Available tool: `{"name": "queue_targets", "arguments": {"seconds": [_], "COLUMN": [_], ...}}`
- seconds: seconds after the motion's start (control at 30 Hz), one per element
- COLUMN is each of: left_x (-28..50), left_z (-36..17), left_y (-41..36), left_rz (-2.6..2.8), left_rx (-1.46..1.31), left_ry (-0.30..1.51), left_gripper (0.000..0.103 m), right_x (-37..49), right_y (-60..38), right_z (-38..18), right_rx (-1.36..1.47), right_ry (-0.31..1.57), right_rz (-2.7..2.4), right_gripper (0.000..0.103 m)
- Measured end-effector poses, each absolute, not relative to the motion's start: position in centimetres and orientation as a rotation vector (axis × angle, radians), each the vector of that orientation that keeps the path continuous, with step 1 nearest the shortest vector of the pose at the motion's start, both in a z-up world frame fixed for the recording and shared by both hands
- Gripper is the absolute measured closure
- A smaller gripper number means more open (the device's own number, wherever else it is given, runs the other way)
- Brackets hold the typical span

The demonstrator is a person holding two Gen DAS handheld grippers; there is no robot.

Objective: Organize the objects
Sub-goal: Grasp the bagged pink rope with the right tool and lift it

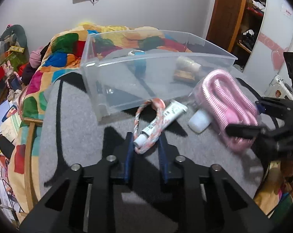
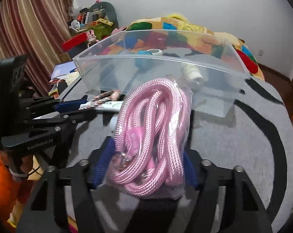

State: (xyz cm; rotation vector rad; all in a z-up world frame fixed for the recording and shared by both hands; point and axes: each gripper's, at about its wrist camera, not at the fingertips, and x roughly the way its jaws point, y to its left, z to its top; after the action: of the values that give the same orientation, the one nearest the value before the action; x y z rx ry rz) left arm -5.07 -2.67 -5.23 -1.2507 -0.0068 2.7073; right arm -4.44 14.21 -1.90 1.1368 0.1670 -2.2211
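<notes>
The left gripper (image 1: 146, 141) is closing its blue fingers (image 1: 129, 151) around a braided pink-and-white cord loop (image 1: 146, 120) and a white tube (image 1: 162, 120), both lying on the grey mat (image 1: 78, 128) in front of the clear plastic bin (image 1: 146, 73). Only this view is showing a small white bottle (image 1: 199, 121) beside the tube. The right gripper (image 2: 148, 165) is gripping a transparent bag of coiled pink rope (image 2: 152, 136), raised over the mat near the bin's front wall. Inside the bin, a blue item (image 2: 142, 62) and a pale bottle (image 2: 191, 72) are resting.
</notes>
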Motion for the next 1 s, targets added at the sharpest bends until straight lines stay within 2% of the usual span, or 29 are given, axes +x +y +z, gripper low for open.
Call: {"name": "queue_targets", "arguments": {"seconds": [0.17,0.27,0.33,0.43,0.6,0.7,0.77,0.83,0.9,0.93,1.0], "left_x": [-2.6,-0.9,-0.2,-0.3,-3.2,-5.7,-7.1,-8.3,-8.5,-8.4,-8.1], "left_z": [-5.1,-5.0,-4.7,-4.0,-3.2,-3.7,-4.3,-5.3,-5.5,-5.5,-5.5], "left_y": [-3.5,-3.6,-3.6,-4.1,-5.5,-6.1,-5.9,-5.5,-4.7,-4.4,-3.9], "left_rz": [2.706,2.671,2.656,2.674,2.699,2.696,2.696,2.674,2.694,2.697,2.711], "left_rx": [-1.246,-1.243,-1.25,-1.241,-1.244,-1.281,-1.322,-1.368,-1.362,-1.357,-1.348], "left_ry": [-0.037,-0.031,-0.026,-0.039,-0.141,-0.177,-0.148,-0.12,-0.055,-0.028,0.034], "left_gripper": [0.089,0.089,0.084,0.074,0.074,0.074,0.074,0.075,0.075,0.081,0.085], "right_x": [-3.9,-3.5,-3.2,-3.1,-3.2,-3.5,-3.8,-3.9,-4.0,-4.1,-4.4], "right_y": [16.1,17.1,17.7,18.1,18.3,18.3,18.2,18.2,17.8,17.5,16.6], "right_z": [-1.7,-1.5,-1.2,-1.1,-1.2,-1.2,-1.2,-1.2,-1.0,-1.0,-1.3], "right_rx": [1.129,1.126,1.117,1.118,1.128,1.15,1.166,1.164,1.152,1.149,1.16], "right_ry": [0.124,0.098,0.08,0.07,0.051,0.044,0.052,0.043,0.04,0.045,0.074], "right_rz": [-2.237,-2.241,-2.245,-2.244,-2.243,-2.252,-2.269,-2.284,-2.299,-2.302,-2.306], "right_gripper": [0.058,0.064,0.075,0.076,0.076,0.07,0.06,0.038,0.027,0.022,0.02]}}
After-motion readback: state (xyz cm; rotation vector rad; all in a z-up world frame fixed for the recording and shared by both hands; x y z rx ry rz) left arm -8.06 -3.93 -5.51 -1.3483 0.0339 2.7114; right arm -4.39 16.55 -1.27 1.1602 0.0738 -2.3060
